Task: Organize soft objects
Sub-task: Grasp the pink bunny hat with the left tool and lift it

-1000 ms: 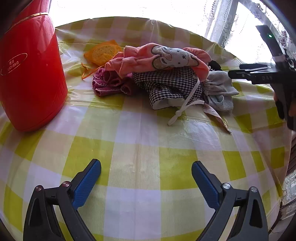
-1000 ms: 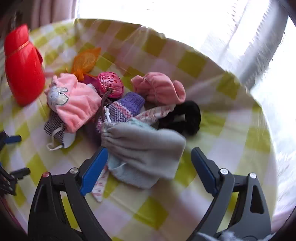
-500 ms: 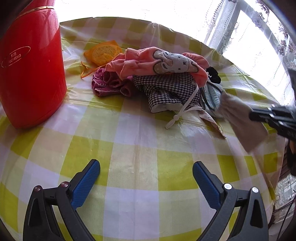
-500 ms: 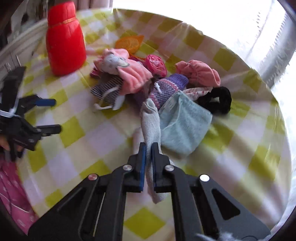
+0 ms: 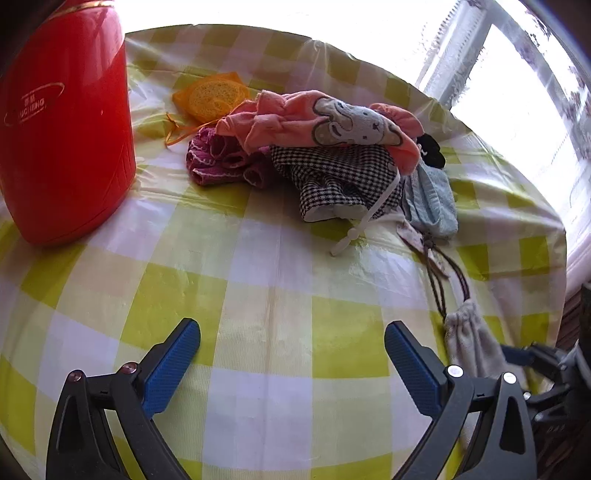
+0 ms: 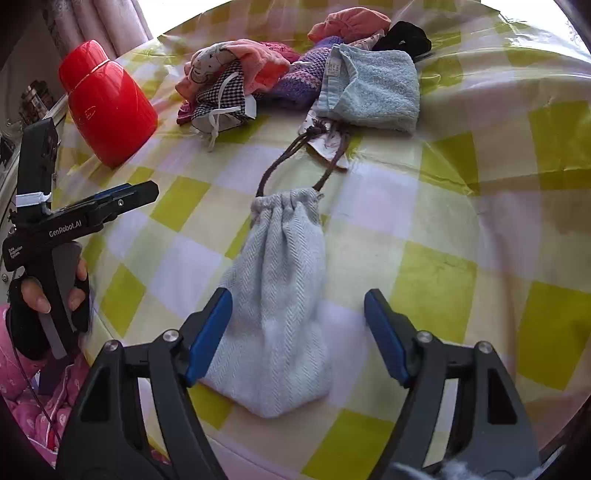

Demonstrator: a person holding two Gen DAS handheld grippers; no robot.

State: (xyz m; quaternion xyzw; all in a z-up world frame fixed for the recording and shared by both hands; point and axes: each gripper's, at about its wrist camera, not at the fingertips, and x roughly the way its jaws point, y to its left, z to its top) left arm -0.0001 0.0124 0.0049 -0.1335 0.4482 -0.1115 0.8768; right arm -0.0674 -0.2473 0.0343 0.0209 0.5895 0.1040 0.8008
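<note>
A grey drawstring pouch [image 6: 279, 295] lies flat on the checked tablecloth, its brown cord running back to the pile. My right gripper [image 6: 298, 332] is open, its fingers either side of the pouch's lower half. The pouch also shows in the left wrist view [image 5: 471, 341] at the table's right edge. My left gripper [image 5: 291, 362] is open and empty over bare cloth. The pile holds a pink elephant cloth [image 5: 332, 122], a checked pouch [image 5: 343, 181], a light blue towel [image 6: 373, 92], a purple knit piece [image 6: 299, 77] and a black scrunchie [image 6: 402, 35].
A red thermos [image 5: 62, 122] stands at the left of the table. An orange sponge in mesh [image 5: 214, 96] lies behind the pile. The yellow-and-white tablecloth [image 5: 258, 295] covers a round table; its edge drops off at right. A window lies beyond.
My right gripper pulled the grey pouch out of the pile toward the near edge, laid it flat and opened. The left gripper has stayed open and nearly still.
</note>
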